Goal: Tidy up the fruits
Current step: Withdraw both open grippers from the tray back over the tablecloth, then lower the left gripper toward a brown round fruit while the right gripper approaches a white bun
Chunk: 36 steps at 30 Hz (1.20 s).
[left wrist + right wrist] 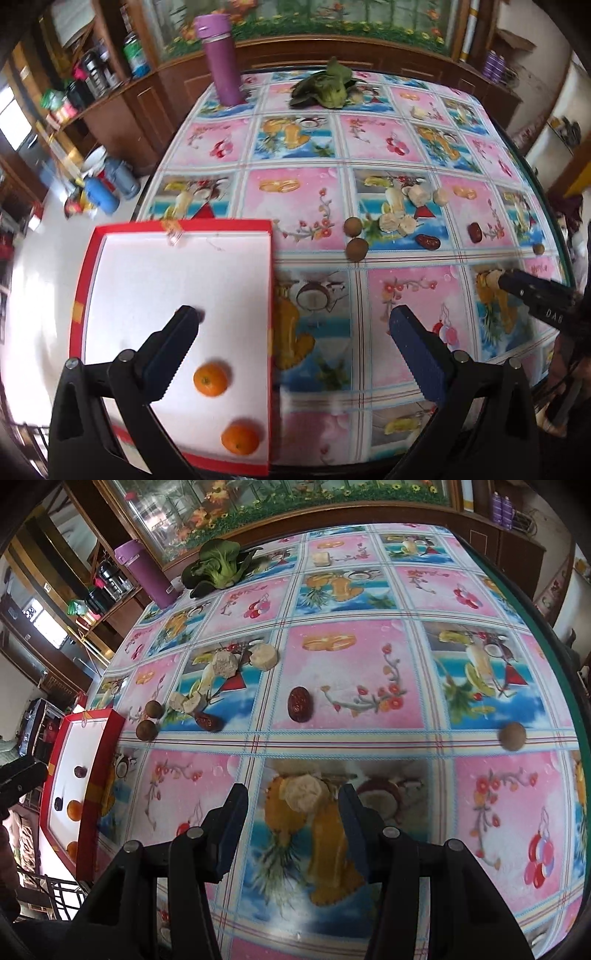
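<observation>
A red box (pixel 86 295) with a white inside lies at the table's left edge and holds two oranges (pixel 210 379) (pixel 240 438). My left gripper (pixel 295 317) hangs open above the box's right wall, nothing between its fingers. The right wrist view shows two dark fruits (pixel 80 771) in the box (pixel 107 753) too. My right gripper (pixel 291 797) is open, its jaws on either side of a pale fruit slice (pixel 304 794) lying on the cloth. Two red dates (pixel 300 703) (pixel 208 722), three brown longans (pixel 154 709) (pixel 146 730) (pixel 512 736) and more pale slices (pixel 224 663) lie loose.
A bok choy (pixel 325 86) and a purple flask (pixel 221 59) stand at the table's far side. The fruit-print tablecloth (pixel 369 602) covers the table, whose green rim (pixel 546 627) runs along the right. Wooden shelves and floor clutter sit to the left.
</observation>
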### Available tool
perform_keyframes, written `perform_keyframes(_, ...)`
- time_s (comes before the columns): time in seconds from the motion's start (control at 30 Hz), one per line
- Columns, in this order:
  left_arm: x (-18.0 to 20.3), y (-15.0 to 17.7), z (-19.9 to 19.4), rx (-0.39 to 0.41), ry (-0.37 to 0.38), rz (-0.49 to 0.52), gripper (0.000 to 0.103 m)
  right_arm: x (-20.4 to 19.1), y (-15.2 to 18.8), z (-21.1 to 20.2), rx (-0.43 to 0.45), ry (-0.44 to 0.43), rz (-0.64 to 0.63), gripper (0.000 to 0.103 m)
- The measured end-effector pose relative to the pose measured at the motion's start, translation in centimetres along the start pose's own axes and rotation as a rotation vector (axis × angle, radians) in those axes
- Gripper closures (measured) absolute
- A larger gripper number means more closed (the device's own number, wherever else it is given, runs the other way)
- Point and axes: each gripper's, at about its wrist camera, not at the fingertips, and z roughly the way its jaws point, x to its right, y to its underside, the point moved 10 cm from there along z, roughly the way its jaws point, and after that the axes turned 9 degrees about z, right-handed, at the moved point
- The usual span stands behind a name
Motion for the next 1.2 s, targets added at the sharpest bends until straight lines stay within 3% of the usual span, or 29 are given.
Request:
perform_keyframes(0.2, 2.2, -2.1, 3.2, 0.006, 0.049, 0.102, 0.000, 0.5, 0.0, 1.3, -0.026, 0.049, -0.012, 0.053)
perform_keyframes(0.33, 3.2, -3.5, 5.9, -0.022, 0.068, 0.133, 0.007, 1.1, 0.1, 1.5, -0.041, 0.060, -0.005, 0.062)
perform_keyframes(0.87, 4.0, -3.1, 11.8, -0.147, 0.137, 0.143, 0.021, 1.3, 0.3, 2.1, -0.058, 0.059, 0.035, 0.061)
perform_keyframes(1.13, 4.4, -2.9, 12.8, -0.164, 0.171, 0.153, 0.035, 0.5, 0.7, 2.8, -0.059, 0.209, -0.130, 0.062)
perform_keyframes(1.2, 4.4, -3.0, 12.8, -0.155, 0.171, 0.158, 0.036, 0.3, 0.9, 2.9, -0.051, 0.246, -0.179, 0.068)
